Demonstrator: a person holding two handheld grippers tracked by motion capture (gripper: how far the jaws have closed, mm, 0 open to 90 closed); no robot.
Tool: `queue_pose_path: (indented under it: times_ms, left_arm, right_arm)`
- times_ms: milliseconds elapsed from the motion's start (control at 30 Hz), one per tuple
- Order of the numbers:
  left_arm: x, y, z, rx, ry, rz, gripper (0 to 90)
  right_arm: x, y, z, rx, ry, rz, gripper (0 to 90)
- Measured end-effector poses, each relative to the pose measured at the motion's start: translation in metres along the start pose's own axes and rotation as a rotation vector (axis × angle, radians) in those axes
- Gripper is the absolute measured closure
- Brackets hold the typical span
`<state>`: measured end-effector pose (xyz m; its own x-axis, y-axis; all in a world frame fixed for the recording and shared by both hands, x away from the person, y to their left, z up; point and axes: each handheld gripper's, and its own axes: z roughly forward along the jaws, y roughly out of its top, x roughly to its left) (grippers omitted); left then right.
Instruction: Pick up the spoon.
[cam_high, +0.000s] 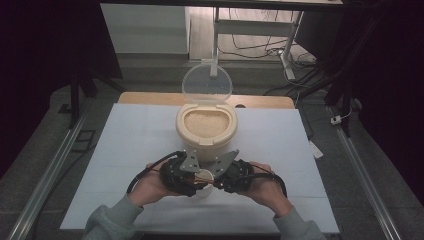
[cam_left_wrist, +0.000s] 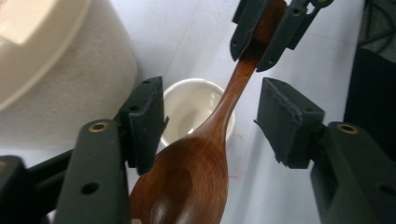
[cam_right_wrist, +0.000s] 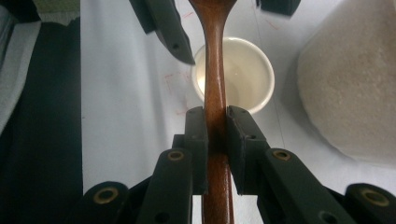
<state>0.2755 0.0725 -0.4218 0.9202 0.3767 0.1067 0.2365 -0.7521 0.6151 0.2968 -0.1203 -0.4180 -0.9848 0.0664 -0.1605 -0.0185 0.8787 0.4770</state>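
Right hand-held gripper (cam_right_wrist: 215, 140) clamped on brown wooden spoon (cam_left_wrist: 196, 172) handle, above small white cup (cam_right_wrist: 238, 74). Left hand-held gripper (cam_left_wrist: 210, 126) jaws apart, flanking bowl. Likely handover or scooping setup; next needs steady alignment.

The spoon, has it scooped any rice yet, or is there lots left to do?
Not yet. Done: the rice bin has its lid open. In hand: the right hand-held gripper clamps the wooden spoon by its handle, over the small white cup; the left hand-held gripper is open around it. Left: scooping, since spoon and cup look empty.
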Motion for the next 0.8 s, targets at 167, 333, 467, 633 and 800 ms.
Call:
queue_pose_path:
  times_ms: [167,333,467,633,800]
  left_arm:
    - [-0.002,0.000,0.005,0.050,-0.042,0.018,49.9]
    - [-0.005,0.000,0.011,0.094,-0.065,0.039,58.3]
    - [-0.005,-0.001,0.014,0.125,-0.084,0.068,70.2]
    - [-0.007,-0.003,0.015,0.117,-0.114,0.082,79.3]
    - [-0.004,-0.004,0.015,0.103,-0.098,0.067,79.9]
  right_arm:
    - [0.006,0.007,0.002,0.016,0.010,-0.061,78.4]
    - [0.009,0.009,0.004,0.015,0.008,-0.086,78.4]
    - [0.011,0.011,0.004,0.015,0.012,-0.118,78.3]
    - [0.015,0.011,0.006,0.016,-0.023,-0.169,76.3]
    - [0.009,0.007,0.002,-0.030,-0.032,-0.104,68.6]
